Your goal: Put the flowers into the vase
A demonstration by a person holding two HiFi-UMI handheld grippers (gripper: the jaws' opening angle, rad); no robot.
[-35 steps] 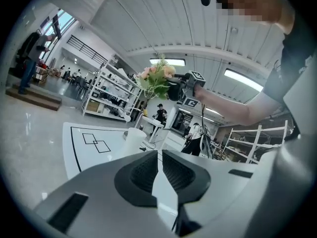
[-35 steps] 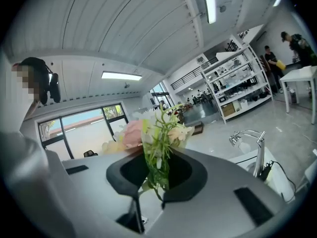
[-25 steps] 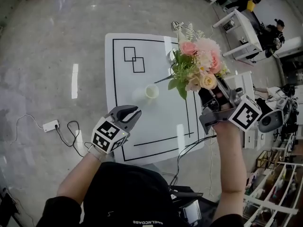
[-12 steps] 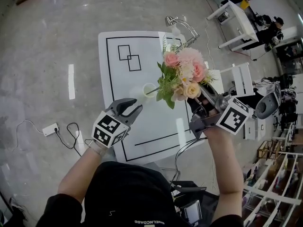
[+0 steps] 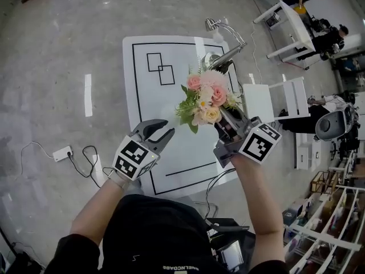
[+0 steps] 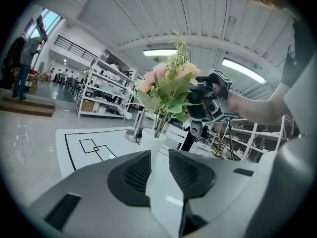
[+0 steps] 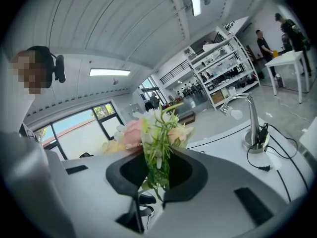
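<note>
On the grey floor at nine o'clock of my view lies a white power strip, with a black cable looping away from it. Next comes the left gripper with its black-and-white marker cube. It hovers over the near-left part of the white counter, pointing towards one o'clock. Its jaws stand apart with nothing gripped. Through the gap in the left gripper view I see bare counter and, farther ahead, the small white cylindrical vase standing upright.

The counter carries a black rectangular outline, and two overlapping black squares are printed at its eleven o'clock corner.

The bouquet of pink and cream artificial flowers with green leaves hangs over the middle of the counter, at one o'clock from the left gripper. In the head view it hides the vase beneath it. In the left gripper view the green stems come down to the vase's mouth. I cannot tell how far inside they go.

The right gripper sits at four o'clock of the blooms and points towards eleven o'clock. Its jaws are closed on the stems, which run up between the pads in the right gripper view.

A chrome gooseneck desk lamp stands at the counter's far edge, at twelve o'clock of the bouquet.
</note>
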